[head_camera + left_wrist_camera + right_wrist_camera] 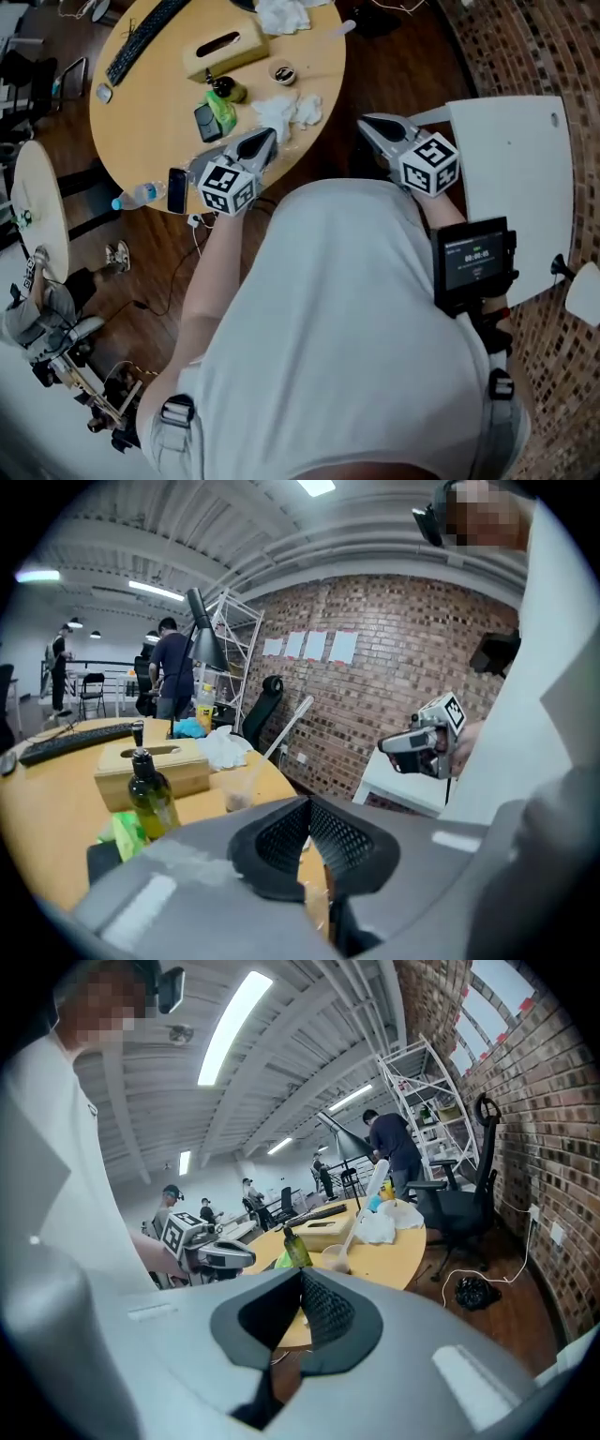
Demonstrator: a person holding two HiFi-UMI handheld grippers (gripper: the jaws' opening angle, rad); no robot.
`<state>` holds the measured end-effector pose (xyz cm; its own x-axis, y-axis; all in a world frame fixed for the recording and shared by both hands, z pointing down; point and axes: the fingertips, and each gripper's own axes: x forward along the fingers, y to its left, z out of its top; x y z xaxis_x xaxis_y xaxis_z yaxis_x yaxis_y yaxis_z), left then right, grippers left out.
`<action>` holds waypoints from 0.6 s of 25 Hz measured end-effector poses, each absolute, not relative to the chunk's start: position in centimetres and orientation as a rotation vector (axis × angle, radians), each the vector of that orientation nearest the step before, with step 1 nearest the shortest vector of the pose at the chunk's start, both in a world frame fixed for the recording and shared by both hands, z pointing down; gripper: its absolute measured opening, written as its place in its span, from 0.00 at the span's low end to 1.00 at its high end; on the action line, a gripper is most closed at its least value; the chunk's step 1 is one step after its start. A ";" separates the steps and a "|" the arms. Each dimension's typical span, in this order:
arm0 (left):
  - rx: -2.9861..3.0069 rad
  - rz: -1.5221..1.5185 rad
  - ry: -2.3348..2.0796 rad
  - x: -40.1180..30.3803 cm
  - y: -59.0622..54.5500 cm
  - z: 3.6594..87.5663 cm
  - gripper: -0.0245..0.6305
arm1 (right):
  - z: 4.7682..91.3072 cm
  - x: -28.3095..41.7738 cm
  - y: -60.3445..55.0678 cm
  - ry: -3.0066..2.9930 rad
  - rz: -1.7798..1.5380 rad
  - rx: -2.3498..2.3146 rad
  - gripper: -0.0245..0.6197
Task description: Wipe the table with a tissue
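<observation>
- Seen from the head view, a person stands at the near edge of a round wooden table (150, 122), with a handheld gripper in each hand.
- The left gripper (265, 142) has its jaws clenched together on nothing. It hovers over the table edge, just beside the crumpled tissues (292, 112).
- The right gripper (368, 127) is also closed and empty. It is held off the table edge, over the floor, between the round table and a white table (516, 169).
- The task's tissue lies on the wood near the rim and is not yet picked up. No wiping appears to have begun.
- To do the step well, one gripper should likely open its jaws first. It should then come down on a raised fold of the tissue and pinch firmly, so the paper does not tear or slip.
- The wipe probably needs to steer clear of the clutter close by.
- Counts:
  - two grippers
  - two tables
  - one tissue box (225, 47)
  - two heaps of crumpled tissue, the second being at the far rim (281, 14)
  - one keyboard (145, 37)
  - one dark green bottle (225, 90)
  - one clear water bottle (141, 195)
  - one small cup (283, 72)
  - two phones, one by the bottle (206, 122) and one at the table edge (177, 190)
</observation>
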<state>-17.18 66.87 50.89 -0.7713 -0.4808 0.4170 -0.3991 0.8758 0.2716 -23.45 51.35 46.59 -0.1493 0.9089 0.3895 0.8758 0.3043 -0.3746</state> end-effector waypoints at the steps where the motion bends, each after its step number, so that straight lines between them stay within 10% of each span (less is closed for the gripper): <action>1: 0.623 -0.188 -2.547 -17.2 67.7 51.2 0.05 | 46.8 -23.8 51.7 -2.023 0.085 -1.585 0.05; 15: 0.683 0.197 -2.214 -19.3 70.6 57.3 0.21 | 48.7 -27.7 51.9 -1.973 0.147 -1.550 0.05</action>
